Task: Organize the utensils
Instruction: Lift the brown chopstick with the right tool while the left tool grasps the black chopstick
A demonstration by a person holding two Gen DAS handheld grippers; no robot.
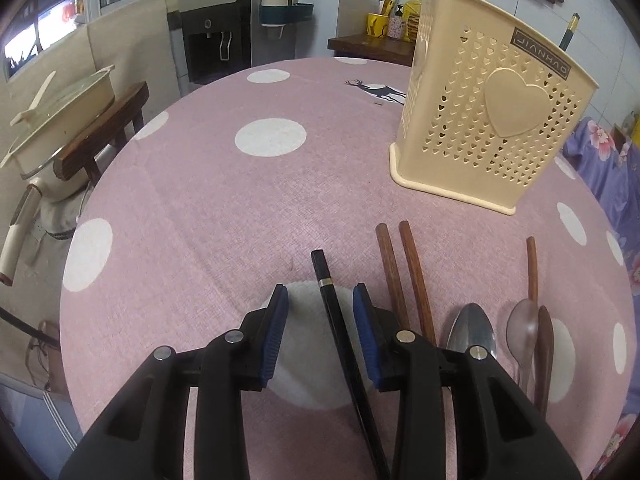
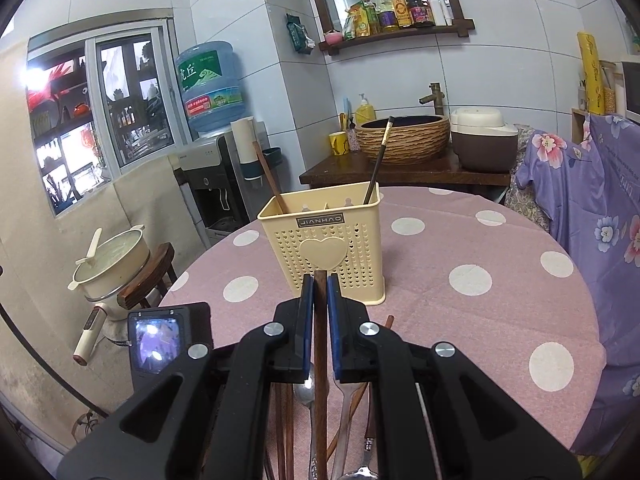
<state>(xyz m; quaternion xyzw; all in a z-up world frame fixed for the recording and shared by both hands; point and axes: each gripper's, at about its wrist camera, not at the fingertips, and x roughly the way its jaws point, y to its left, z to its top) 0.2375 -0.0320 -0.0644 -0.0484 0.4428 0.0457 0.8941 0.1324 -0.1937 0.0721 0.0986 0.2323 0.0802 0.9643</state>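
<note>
The cream utensil holder (image 2: 322,250) is standing upright on the dotted tablecloth (image 1: 224,208) and is already keeping a wooden chopstick (image 2: 269,178) and a black one (image 2: 379,160). The right gripper (image 2: 319,320) is clenching a brown chopstick (image 2: 320,380), aiming toward the holder. The left gripper (image 1: 320,332) is straddling a black chopstick (image 1: 340,328), jaws released, pads apart from it. Two wooden chopsticks (image 1: 404,276) and three spoons (image 1: 472,332) are waiting on the cloth; most sorting is left.
</note>
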